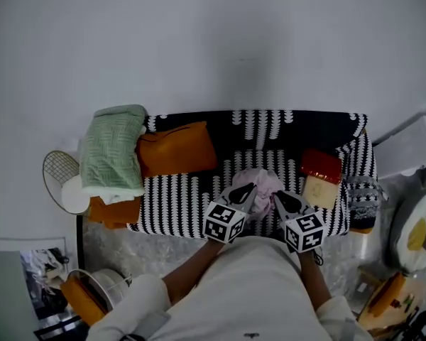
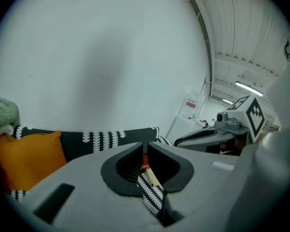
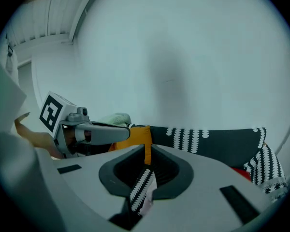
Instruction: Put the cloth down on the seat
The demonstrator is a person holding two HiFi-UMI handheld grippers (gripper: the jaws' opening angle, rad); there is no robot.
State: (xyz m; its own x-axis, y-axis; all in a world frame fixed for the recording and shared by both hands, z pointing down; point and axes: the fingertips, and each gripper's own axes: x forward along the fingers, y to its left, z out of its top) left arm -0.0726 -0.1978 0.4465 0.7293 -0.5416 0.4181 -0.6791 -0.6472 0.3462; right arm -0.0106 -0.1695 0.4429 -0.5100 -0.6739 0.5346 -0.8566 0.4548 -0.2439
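You are at the closing step, I judge: the pink cloth [image 1: 259,182] is lying bunched mid-frame on the sofa seat [image 1: 177,201], between the left gripper [image 1: 246,192] and the right gripper [image 1: 279,199]. Both claws are sitting pinched to a narrow slit, gripping nothing. The next move is calling for a clean lift away without snagging. Only the head view is showing the cloth whole; the gripper views are showing striped upholstery through each slit.

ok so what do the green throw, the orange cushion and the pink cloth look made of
Green throw: chunky knit, perhaps wool or acrylic, by its ribbed texture. Orange cushion: smooth, matte cover, fabric or faux leather; cannot tell which. Pink cloth: thin, soft fabric, crumpled in loose folds.
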